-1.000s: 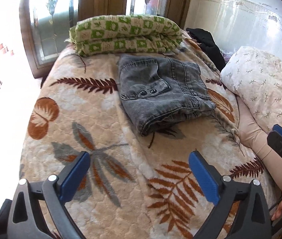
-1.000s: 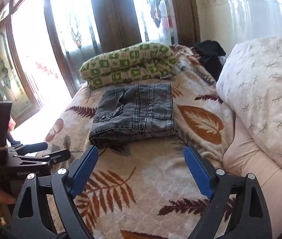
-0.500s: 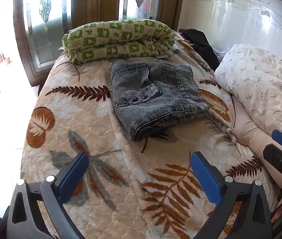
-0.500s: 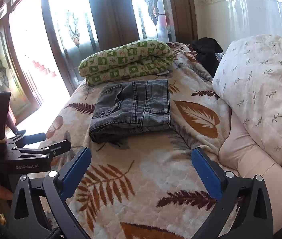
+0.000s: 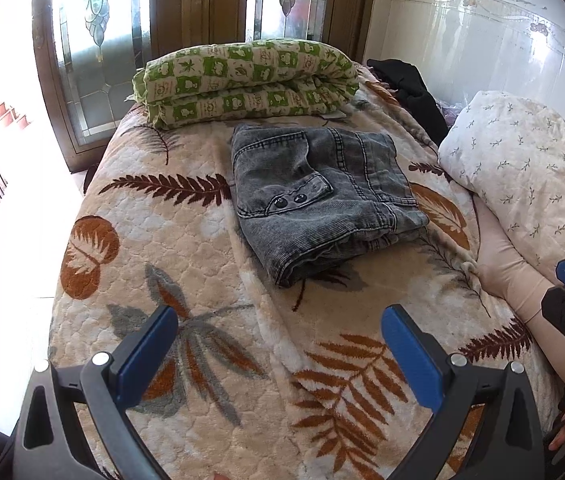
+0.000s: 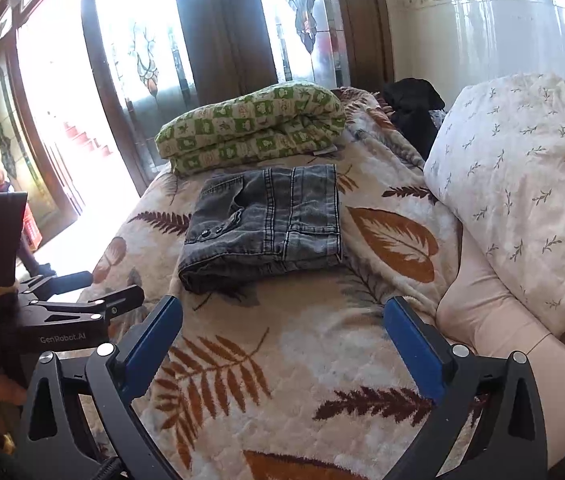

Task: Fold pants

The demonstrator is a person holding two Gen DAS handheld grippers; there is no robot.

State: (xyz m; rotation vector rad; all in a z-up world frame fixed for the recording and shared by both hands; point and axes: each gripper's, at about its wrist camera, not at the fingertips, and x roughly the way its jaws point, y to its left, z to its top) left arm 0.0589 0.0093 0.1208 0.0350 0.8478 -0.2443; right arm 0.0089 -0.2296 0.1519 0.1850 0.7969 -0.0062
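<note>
pants: grey denim pants (image 5: 322, 196), folded into a compact stack, lying flat mid-bed on the leaf blanket (image 5: 202, 280), just this side of the green quilt (image 5: 246, 80).
left claw: my left claw (image 5: 278, 344) is released, jaws wide apart, nothing between them; it hovers over the blanket, well short of the pants.
right claw: right claw (image 6: 282, 336) likewise spread and empty, also well short of the pants, pillow (image 6: 522, 184) off to its right.
step: I read the fold as done. Edges look roughly square; one corner nearest me bulges a little.
next: probably nothing beyond parking both claws. If I want it tidier, press that loose corner flat with one claw, no regrasp.
risk: nudging the stack would slide the layers, since denim on plush blanket shifts easily.
other: dark garment (image 5: 414, 92) beyond the pants by the wall; not part of the job.
</note>
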